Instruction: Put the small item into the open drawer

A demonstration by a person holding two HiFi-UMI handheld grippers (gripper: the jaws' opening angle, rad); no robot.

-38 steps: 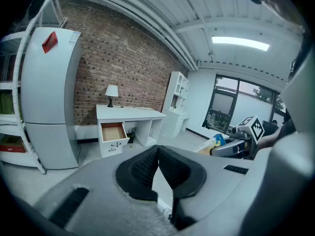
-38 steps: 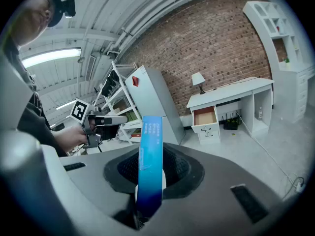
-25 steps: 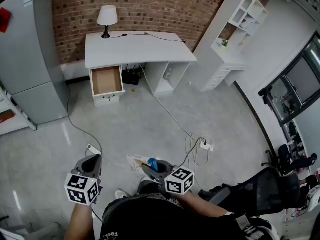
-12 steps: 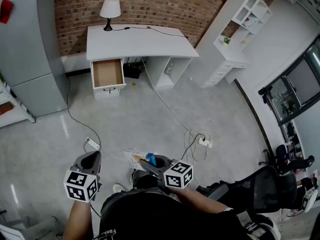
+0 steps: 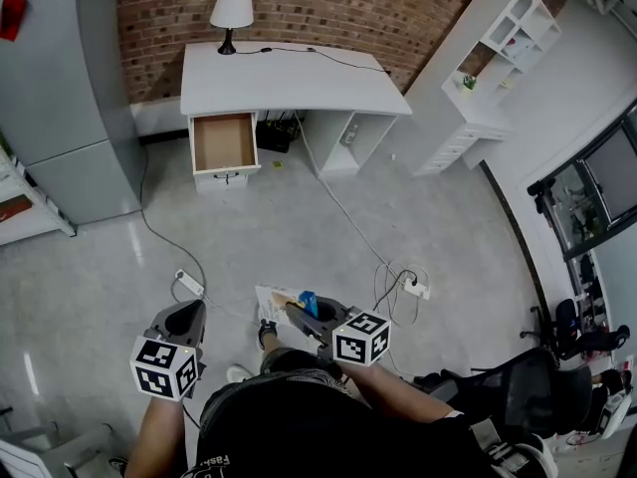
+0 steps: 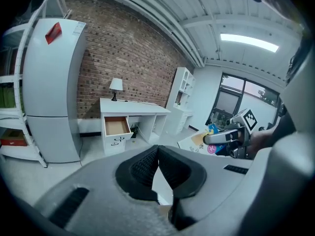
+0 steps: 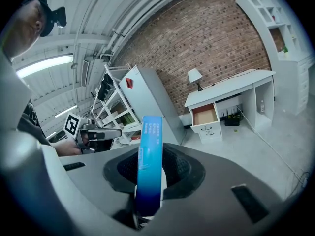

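Note:
The open drawer (image 5: 224,142) of the white desk (image 5: 289,73) shows an empty brown inside, far across the floor; it also appears in the gripper views as the drawer (image 6: 117,127) and the drawer (image 7: 204,116). My right gripper (image 5: 302,313) is shut on a small, flat blue box (image 5: 308,301), held low in front of the person. In the right gripper view the blue box (image 7: 150,151) stands upright between the pads of the right gripper (image 7: 150,178). My left gripper (image 5: 183,319) is shut and holds nothing, its pads meeting in the left gripper view (image 6: 158,155).
A grey fridge (image 5: 60,88) stands left of the desk and a white shelf unit (image 5: 478,78) to its right. A lamp (image 5: 231,13) sits on the desk. Cables and power strips (image 5: 413,289) lie on the floor, with a printed sheet (image 5: 271,302) below the grippers. An office chair (image 5: 518,386) is at the lower right.
The head view has swung a little, so the desk and drawer sit slightly further right and higher. Both grippers hold about the same place, and the blue box stays gripped.

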